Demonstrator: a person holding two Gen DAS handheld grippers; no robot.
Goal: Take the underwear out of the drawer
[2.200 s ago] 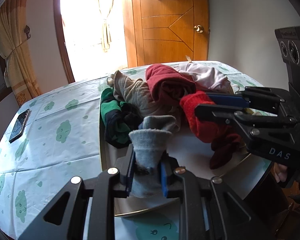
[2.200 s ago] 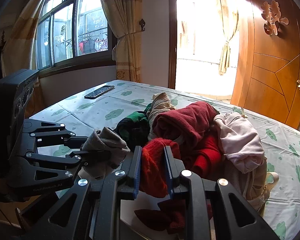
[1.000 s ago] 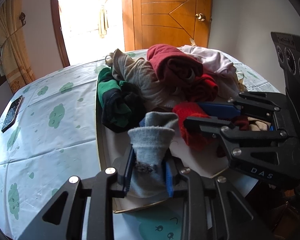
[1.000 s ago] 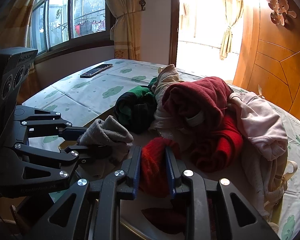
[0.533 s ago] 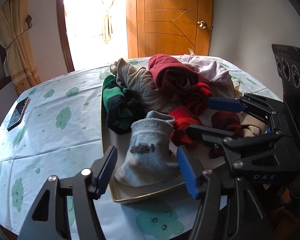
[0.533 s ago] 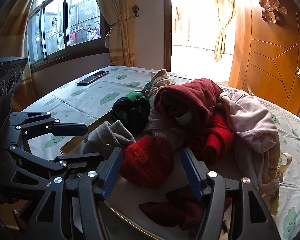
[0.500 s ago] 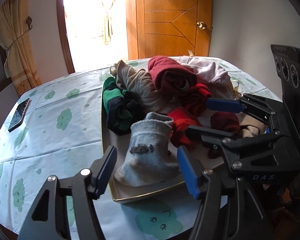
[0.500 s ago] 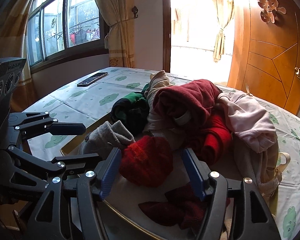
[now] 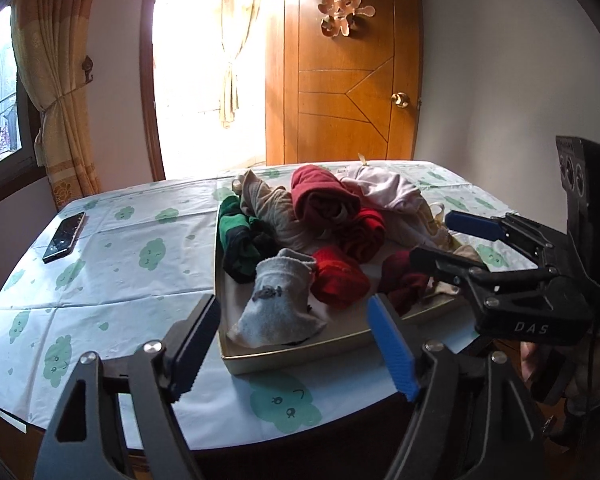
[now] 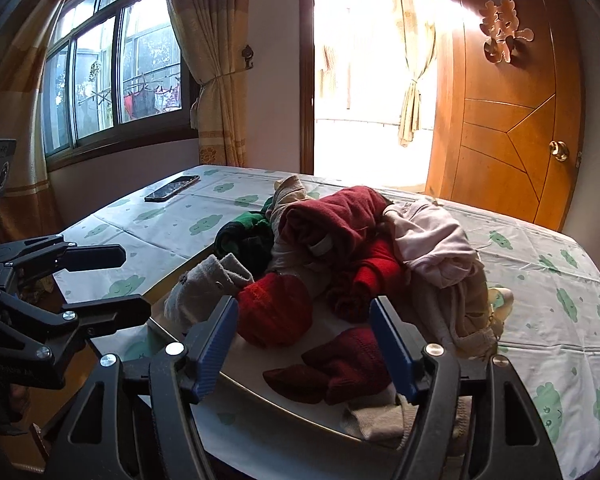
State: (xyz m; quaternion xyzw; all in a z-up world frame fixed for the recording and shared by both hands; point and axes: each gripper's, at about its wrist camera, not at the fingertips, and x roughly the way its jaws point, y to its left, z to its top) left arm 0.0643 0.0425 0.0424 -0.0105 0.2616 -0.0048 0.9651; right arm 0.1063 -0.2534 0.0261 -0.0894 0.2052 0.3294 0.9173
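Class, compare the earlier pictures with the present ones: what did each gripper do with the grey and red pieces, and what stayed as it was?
The left gripper let go of the grey piece, the right gripper let go of the red piece. Both jaws have just been opening and both grippers drew back; nothing is gripped now. The two pieces lie in the tray. The clothes pile and phone stayed put.
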